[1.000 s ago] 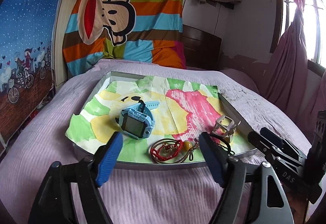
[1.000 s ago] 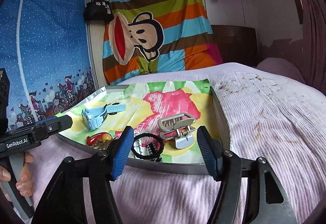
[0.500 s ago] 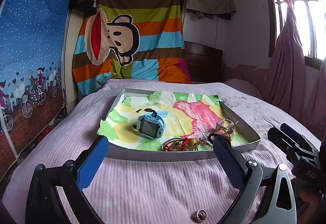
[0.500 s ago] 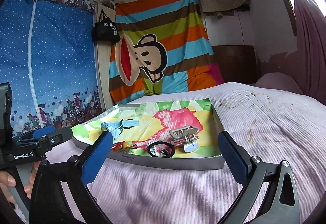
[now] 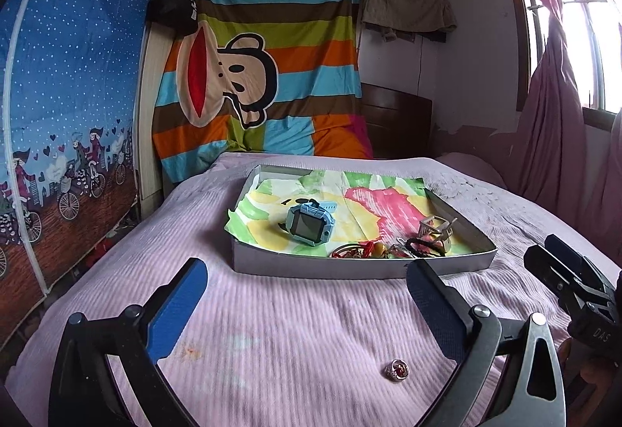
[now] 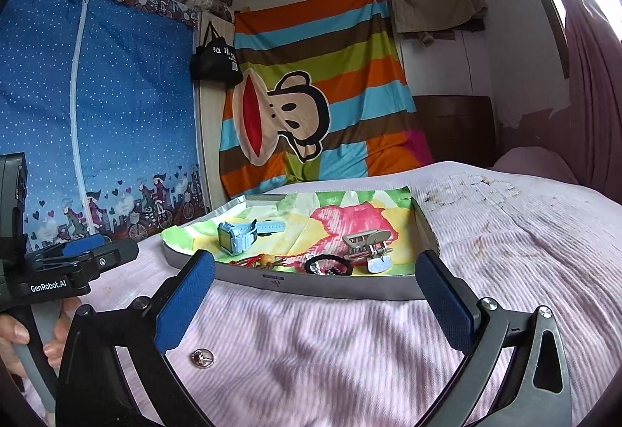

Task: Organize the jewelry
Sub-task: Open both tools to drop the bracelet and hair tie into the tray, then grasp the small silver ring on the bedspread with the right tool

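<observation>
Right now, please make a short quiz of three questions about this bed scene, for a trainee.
1. True or false: the ring lies inside the tray.
2. Which item is nearest the tray's left end? A) hair clip B) blue watch C) black hair tie
3. Fill in: the jaws of both the left gripper and the right gripper are ____.

Key: 1 false, it lies on the bedspread; 2 B; 3 open.
</observation>
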A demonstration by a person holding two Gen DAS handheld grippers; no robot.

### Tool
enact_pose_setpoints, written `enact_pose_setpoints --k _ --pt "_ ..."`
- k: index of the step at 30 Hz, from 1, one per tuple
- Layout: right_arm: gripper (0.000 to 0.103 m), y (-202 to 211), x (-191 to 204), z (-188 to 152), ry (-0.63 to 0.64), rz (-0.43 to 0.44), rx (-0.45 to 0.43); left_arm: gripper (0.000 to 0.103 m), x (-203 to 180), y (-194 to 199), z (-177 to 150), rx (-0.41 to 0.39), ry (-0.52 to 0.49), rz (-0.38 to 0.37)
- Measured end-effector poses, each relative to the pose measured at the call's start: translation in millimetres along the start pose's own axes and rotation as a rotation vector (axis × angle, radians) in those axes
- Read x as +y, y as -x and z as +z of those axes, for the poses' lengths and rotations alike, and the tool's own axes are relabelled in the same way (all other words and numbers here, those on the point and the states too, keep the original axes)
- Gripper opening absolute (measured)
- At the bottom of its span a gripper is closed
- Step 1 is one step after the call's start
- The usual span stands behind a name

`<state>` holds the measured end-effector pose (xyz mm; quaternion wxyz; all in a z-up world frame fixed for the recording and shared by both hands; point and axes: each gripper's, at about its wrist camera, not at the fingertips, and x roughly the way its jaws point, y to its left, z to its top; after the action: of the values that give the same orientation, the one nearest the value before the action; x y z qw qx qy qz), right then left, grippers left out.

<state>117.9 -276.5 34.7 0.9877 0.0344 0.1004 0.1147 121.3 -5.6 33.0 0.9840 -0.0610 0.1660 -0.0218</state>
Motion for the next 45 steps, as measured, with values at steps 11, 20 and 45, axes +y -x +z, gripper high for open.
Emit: enact_pose_setpoints --k 11,20,45 --pt "0.101 19 9 -5 0.064 0.035 0.012 0.103 6 27 -7 -0.003 0.016 -0.024" --pt "0.101 15 8 -15 0.087 0.088 0.090 0.103 10 28 -20 0.073 0.026 -0.078" --pt "0.069 -35 40 -41 0.198 0.297 0.371 0.061 10 -1 -39 0.276 0.018 -0.199"
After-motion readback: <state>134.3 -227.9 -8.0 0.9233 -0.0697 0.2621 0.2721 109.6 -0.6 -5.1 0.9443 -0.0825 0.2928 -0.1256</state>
